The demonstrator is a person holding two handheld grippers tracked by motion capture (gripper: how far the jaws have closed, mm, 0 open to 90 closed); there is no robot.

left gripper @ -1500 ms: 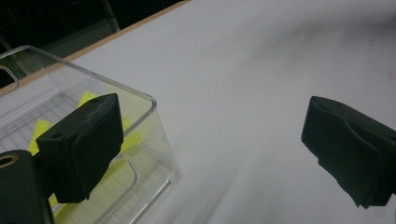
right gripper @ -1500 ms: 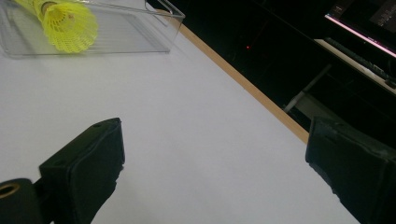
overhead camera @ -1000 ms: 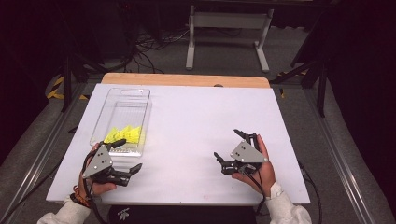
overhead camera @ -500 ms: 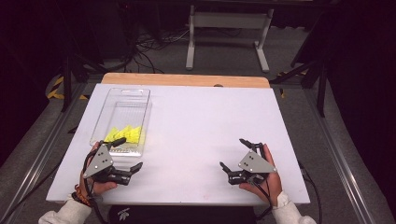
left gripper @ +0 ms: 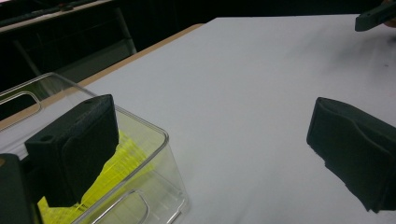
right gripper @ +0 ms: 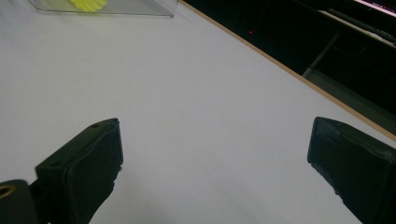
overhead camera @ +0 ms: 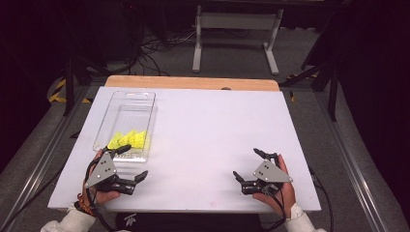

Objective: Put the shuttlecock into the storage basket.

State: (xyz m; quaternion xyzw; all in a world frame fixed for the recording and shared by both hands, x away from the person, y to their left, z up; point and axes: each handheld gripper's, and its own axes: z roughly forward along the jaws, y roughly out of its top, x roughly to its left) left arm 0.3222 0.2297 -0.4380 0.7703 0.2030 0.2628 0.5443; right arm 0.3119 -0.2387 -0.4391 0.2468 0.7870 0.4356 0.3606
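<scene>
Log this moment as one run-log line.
left claw: open, beside clear box | right claw: open, empty | yellow pieces: in box

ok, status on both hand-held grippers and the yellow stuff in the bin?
Left hand-held gripper open, empty, beside clear bin. Right hand-held gripper open, empty, over bare table. Yellow pieces in bin's near end, untouched. Nothing in the way.

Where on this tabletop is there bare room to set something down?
The white table is bare from the clear bin across to its right edge, and between the left gripper and right gripper. Only the left side is crowded: bin holding yellow pieces.
</scene>
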